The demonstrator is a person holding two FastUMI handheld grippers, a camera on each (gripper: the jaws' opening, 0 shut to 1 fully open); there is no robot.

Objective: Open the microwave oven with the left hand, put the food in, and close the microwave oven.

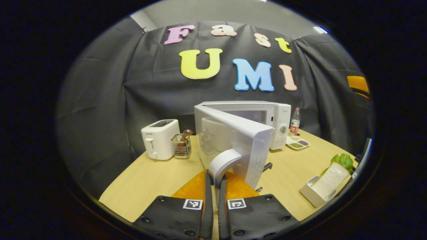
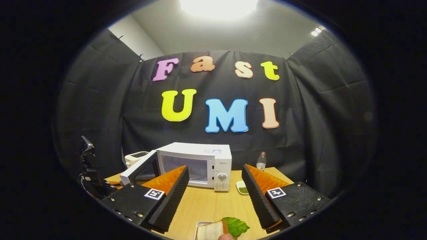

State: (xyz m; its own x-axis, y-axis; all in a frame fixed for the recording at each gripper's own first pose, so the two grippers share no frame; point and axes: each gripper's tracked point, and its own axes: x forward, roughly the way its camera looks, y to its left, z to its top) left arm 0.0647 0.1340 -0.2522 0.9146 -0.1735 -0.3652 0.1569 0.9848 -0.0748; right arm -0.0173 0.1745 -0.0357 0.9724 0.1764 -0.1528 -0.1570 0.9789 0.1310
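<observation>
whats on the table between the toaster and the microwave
A wire basket holding utensils stands between the toaster and the microwave, close beside the toaster, in the left gripper view.

Black cloth (image 2: 110, 110) hangs in loose folds as the booth's wall, pinned along its top edge and wrapping round on both sides ahead of the tool. Above it runs a plain pale wall (image 2: 213, 36), and a ceiling light (image 2: 218, 5) glares directly overhead in the right gripper view, with a smaller lamp (image 2: 315, 31) up to the right. A light wooden table (image 1: 146, 181) spreads below and forward. Up to the right in the left gripper view, past the cloth's edge, sits an orange-yellow shape (image 1: 358, 83), too blurred to identify.
</observation>
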